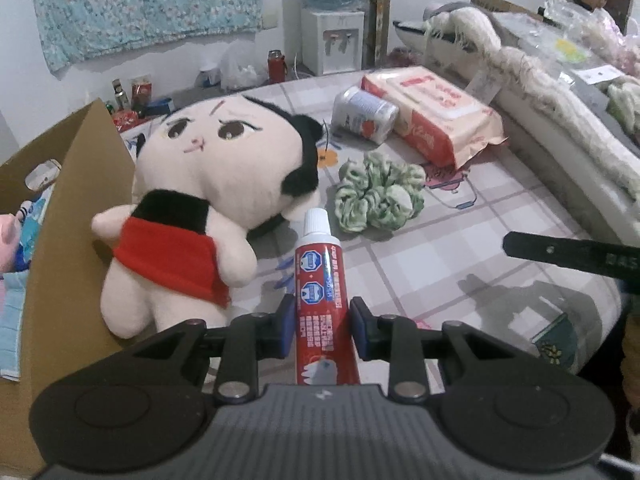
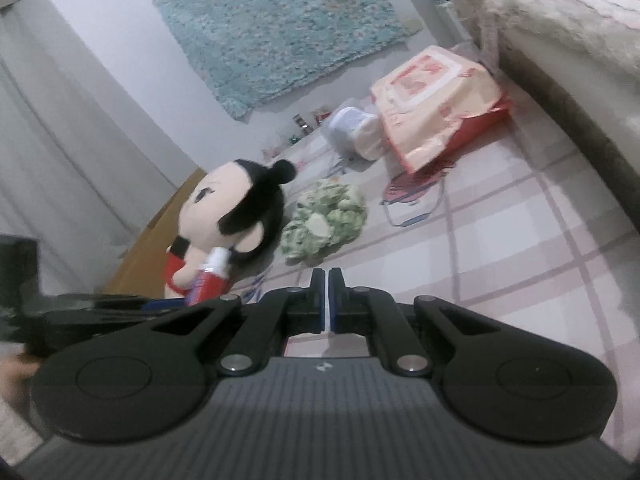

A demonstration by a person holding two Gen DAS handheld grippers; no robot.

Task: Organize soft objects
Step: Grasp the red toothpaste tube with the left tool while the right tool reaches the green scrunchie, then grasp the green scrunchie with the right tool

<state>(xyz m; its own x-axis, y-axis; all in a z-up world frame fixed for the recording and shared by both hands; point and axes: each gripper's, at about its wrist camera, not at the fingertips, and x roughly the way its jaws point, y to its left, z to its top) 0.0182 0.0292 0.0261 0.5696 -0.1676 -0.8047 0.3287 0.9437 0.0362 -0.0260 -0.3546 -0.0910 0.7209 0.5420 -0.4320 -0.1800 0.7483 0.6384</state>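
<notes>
My left gripper is shut on a red toothpaste tube with a white cap, held upright above the checked bed sheet. A plush doll with a cream face, black hair and a red top leans against a cardboard box at the left. A green knitted scrunchie lies to the right of the doll. In the right wrist view my right gripper is shut and empty above the sheet, with the doll, the tube and the scrunchie ahead of it.
A pack of wet wipes and a white jar lying on its side are at the far side of the sheet. A fluffy white blanket runs along the right edge. The box holds small soft items. A water dispenser stands at the back.
</notes>
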